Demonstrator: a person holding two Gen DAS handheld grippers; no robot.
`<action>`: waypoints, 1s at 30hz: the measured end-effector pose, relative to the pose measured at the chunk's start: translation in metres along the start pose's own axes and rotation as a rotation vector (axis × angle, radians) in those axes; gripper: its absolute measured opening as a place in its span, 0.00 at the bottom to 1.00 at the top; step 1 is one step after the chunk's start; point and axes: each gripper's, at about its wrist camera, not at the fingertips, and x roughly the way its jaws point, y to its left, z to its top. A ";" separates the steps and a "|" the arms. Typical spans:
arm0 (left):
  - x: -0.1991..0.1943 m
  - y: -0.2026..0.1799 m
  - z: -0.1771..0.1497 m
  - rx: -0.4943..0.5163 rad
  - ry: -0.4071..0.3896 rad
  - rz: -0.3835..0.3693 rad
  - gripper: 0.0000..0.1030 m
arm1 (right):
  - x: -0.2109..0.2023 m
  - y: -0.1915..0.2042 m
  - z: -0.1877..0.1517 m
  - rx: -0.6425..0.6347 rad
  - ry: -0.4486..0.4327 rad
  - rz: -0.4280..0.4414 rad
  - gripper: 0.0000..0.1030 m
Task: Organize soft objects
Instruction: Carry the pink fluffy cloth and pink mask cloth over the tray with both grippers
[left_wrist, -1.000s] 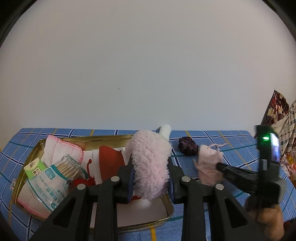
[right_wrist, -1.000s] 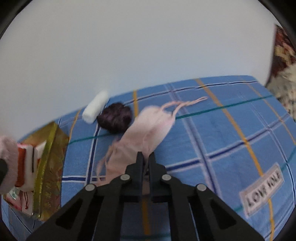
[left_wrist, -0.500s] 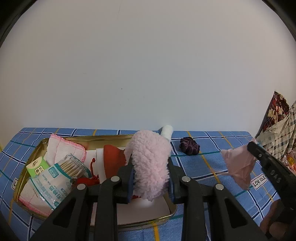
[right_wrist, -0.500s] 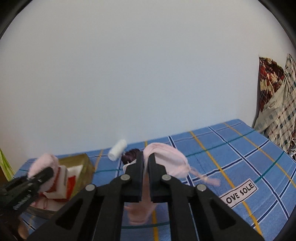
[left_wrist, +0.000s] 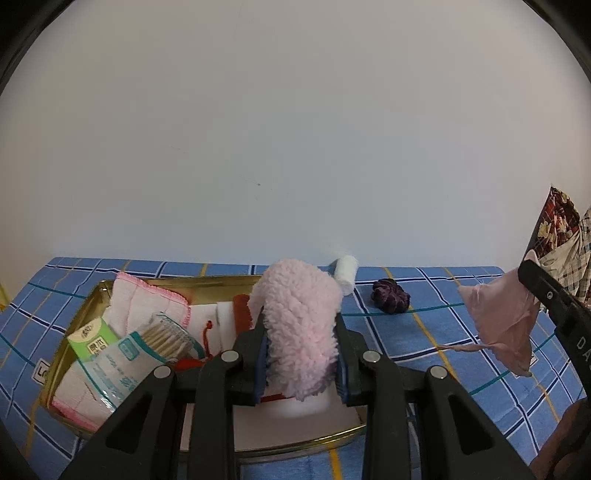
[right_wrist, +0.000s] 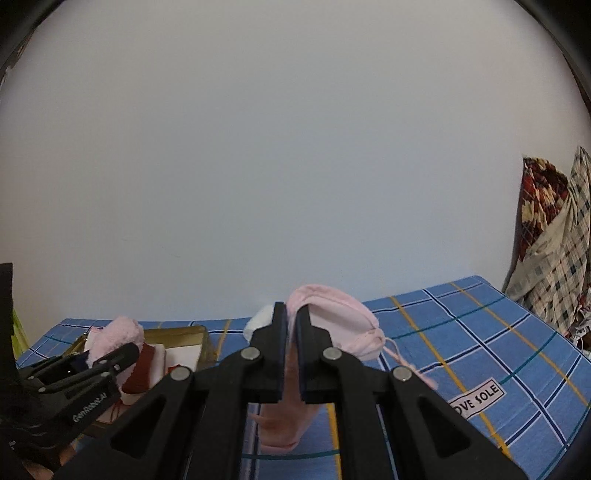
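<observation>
Pink fleece roll (left_wrist: 301, 328), its lower end hidden, clamped in left tool (left_wrist: 301, 363) above gold tray (left_wrist: 207, 282); right tool (right_wrist: 290, 350) pinches pink cloth (right_wrist: 332, 317) aloft.

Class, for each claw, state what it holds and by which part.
Left claw: the fluffy pink item, squeezed around its middle. Right claw: the thin pink cloth, pinched at a fold, the rest dangling.

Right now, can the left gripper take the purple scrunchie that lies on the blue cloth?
Probably not yet. The left gripper is shut on the fluffy pink item over the gold tray, so its jaws are full. The purple scrunchie lies uncovered on the cloth, right of the tray, beside the white roll.
</observation>
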 end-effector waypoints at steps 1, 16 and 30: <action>-0.001 0.002 0.000 0.001 -0.002 0.005 0.30 | -0.001 0.002 0.000 -0.005 -0.004 0.001 0.04; -0.009 0.054 0.011 -0.040 -0.038 0.075 0.30 | -0.002 0.062 0.006 -0.083 -0.061 0.065 0.04; -0.010 0.101 0.013 -0.068 -0.045 0.170 0.30 | 0.019 0.115 0.004 -0.125 -0.066 0.154 0.04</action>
